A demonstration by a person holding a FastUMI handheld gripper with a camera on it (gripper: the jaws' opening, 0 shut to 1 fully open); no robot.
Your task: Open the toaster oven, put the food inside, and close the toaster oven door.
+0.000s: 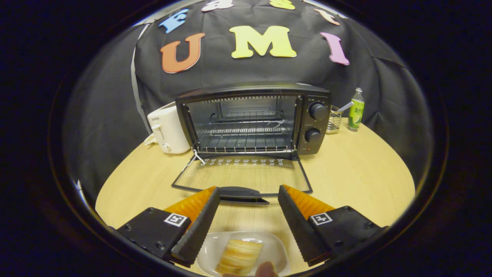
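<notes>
Wood table [353,173]: toaster oven [253,119] at 12, door [242,181] down flat. Gripper [249,198] wide open, empty. Pastry [239,257] on dish [275,248] at 6, btwn fingers. Step: pick food; next, close on pastry w/ gentle squeeze.

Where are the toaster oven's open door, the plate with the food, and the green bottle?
Toaster oven door [246,179], gripper view: its glass pane, lying flat.
Plate [275,248], gripper view: bare rim, between the open jaws.
Green bottle [356,111], gripper view: its label.
</notes>
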